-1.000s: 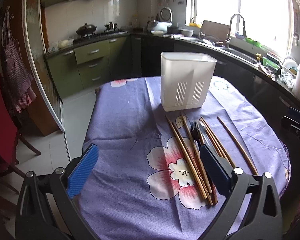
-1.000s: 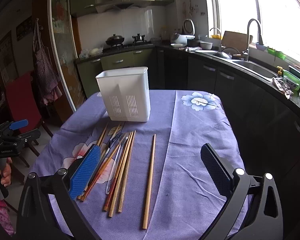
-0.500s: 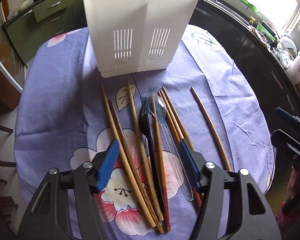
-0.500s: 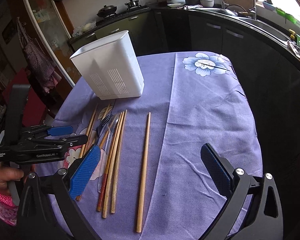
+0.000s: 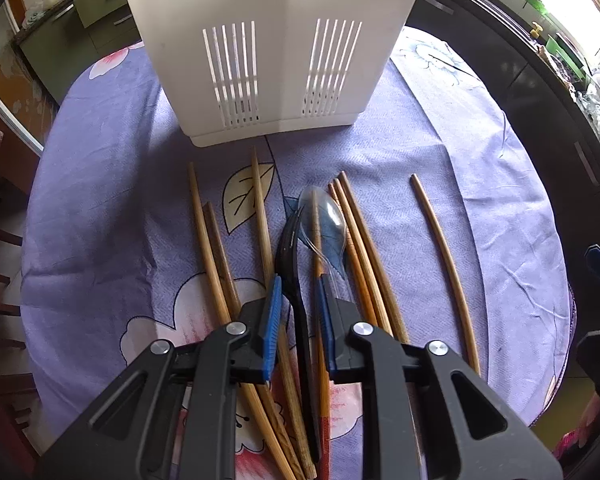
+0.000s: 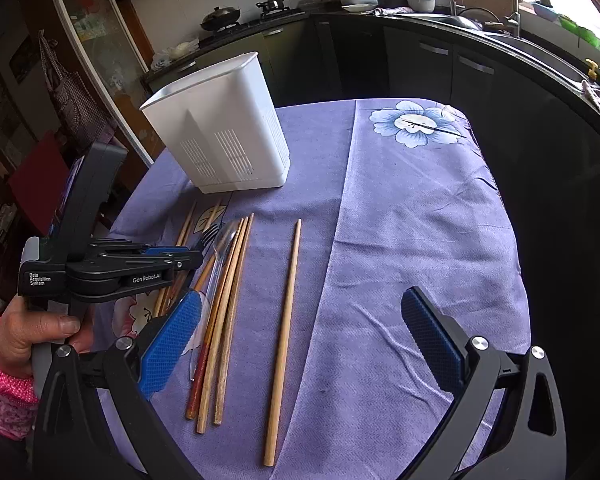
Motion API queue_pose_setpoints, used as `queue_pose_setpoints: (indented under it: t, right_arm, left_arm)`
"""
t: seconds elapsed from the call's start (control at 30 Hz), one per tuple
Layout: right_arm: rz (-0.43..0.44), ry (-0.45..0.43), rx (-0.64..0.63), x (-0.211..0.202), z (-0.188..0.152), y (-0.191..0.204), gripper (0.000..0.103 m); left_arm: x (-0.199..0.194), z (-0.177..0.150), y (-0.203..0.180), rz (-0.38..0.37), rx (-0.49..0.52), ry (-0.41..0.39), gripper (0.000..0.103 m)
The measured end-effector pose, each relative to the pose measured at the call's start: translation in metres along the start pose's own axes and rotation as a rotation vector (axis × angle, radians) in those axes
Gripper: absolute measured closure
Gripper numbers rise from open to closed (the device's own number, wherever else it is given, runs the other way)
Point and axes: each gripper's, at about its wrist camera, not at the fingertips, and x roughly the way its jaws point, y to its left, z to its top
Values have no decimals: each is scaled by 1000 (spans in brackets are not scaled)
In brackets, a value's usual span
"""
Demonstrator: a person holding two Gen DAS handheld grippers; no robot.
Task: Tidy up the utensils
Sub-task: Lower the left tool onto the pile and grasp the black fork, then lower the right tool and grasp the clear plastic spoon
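Left gripper (image 5: 298, 312) nearly together around the black fork (image 5: 296, 276) handle amid chopsticks (image 5: 364, 256), near the white holder (image 5: 268, 52); contact unclear. We judge it light, stiff, slippery: grip mid-handle. Right gripper (image 6: 300, 344) hangs apart.

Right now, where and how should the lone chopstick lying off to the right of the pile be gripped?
Grip the lone chopstick near mid-length, coming straight down from above with the right tool, open, its fingers either side of the shaft. It lies flat on the purple tablecloth, apart from the pile, so both sides are free.
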Motion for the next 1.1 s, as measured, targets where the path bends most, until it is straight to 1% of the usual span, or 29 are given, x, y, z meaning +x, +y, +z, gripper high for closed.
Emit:
queue_pose_setpoints:
  t: [0.03,0.17,0.27,0.4,0.63,0.73,0.8,0.83,0.9,0.97,1.03,1.1]
  right_arm:
    - [0,-1,-1,0,0,0,4]
    - [-5,-6,-5,-1,1,1,4]
    - [-23,-9,-17,-3,1,3,4]
    - [-11,7,-35,-2,5,9,4]
    - [-37,51,-67,11,17,22,4]
    - [17,104,-60,24,23,29,4]
    - [24,142,-64,37,27,34,4]
    - [14,159,-71,44,29,37,6]
    - [9,203,-82,61,33,45,14]
    - [29,252,-94,78,35,54,27]
    - [41,284,-110,92,36,64,31]
    - [51,304,-121,105,37,75,39]
  left_arm:
    - [1,1,-1,4,2,2,85]
    - [3,2,-2,17,13,10,96]
    - [3,4,-3,25,30,8,96]
    - [-1,7,-2,19,33,-9,96]
    - [-19,5,11,-23,27,-59,97]
    - [-29,0,18,-51,18,-79,97]
    - [-41,-6,24,-63,15,-108,97]
    - [-48,-8,28,-67,11,-128,97]
    - [-63,-14,36,-80,3,-163,98]
    - [-78,-21,44,-95,-7,-194,99]
    - [-92,-26,52,-100,-11,-224,99]
    - [-103,-30,57,-106,-12,-247,99]
